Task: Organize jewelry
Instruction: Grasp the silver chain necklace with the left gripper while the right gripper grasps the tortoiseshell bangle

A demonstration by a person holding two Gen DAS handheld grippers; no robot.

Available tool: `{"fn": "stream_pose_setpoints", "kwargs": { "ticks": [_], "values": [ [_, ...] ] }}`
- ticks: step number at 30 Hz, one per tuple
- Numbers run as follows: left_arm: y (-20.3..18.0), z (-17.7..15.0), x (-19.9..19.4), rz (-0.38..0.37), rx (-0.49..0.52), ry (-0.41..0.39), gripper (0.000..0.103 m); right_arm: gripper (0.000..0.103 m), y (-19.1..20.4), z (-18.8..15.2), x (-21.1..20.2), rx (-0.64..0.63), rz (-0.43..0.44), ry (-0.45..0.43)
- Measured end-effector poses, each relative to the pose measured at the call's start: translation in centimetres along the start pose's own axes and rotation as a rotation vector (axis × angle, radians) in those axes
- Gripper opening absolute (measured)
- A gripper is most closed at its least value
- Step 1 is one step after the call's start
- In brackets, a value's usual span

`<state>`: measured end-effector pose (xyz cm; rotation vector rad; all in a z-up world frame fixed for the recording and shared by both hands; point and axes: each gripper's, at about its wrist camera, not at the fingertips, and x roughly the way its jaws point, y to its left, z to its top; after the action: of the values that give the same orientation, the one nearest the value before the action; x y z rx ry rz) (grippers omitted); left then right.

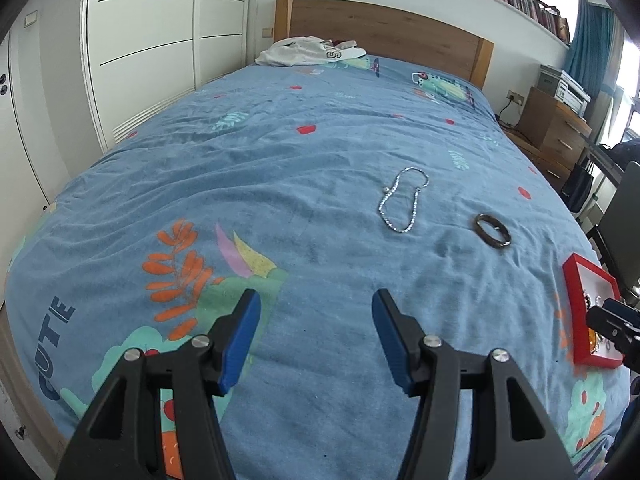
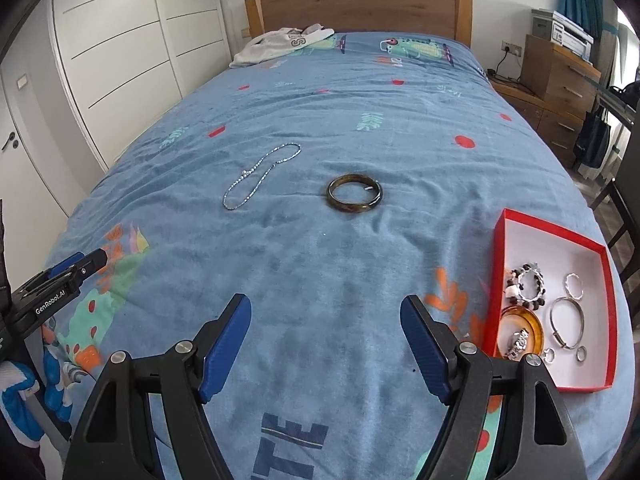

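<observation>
A silver chain necklace lies on the blue bedspread; in the right wrist view the necklace is left of centre. A dark brown bangle lies to its right, also in the right wrist view. A red box with a white inside at the bed's right edge holds several rings, bracelets and an amber bangle. The box shows at the right in the left wrist view. My left gripper is open and empty above the bed, short of the necklace. My right gripper is open and empty, short of the bangle.
White clothes lie by the wooden headboard. White wardrobe doors stand left of the bed. A wooden drawer unit with a printer stands at the right. The left gripper's tip shows at the left in the right wrist view.
</observation>
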<state>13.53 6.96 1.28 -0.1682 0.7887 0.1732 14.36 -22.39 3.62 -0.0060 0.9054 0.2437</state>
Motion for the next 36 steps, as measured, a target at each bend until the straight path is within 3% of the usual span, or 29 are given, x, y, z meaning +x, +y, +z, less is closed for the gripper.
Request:
{"fn": "stream_pose_setpoints", "kwargs": {
  "ticks": [12, 27, 36],
  "values": [
    [0.1, 1.2, 6.6, 0.003, -0.01, 0.073, 0.056, 0.076, -1.6, 2.7, 7.8, 0.042, 0.045, 0.051],
    [-5.2, 8.2, 15.8, -0.083, 0.03, 0.069, 0.056, 0.076, -6.5, 9.6, 14.3, 0.065, 0.016, 0.007],
    [-6.6, 9.6, 19.2, -0.112, 0.032, 0.088, 0.056, 0.076, -6.9, 10.4, 17.7, 0.084, 0.063, 0.03]
  ]
}}
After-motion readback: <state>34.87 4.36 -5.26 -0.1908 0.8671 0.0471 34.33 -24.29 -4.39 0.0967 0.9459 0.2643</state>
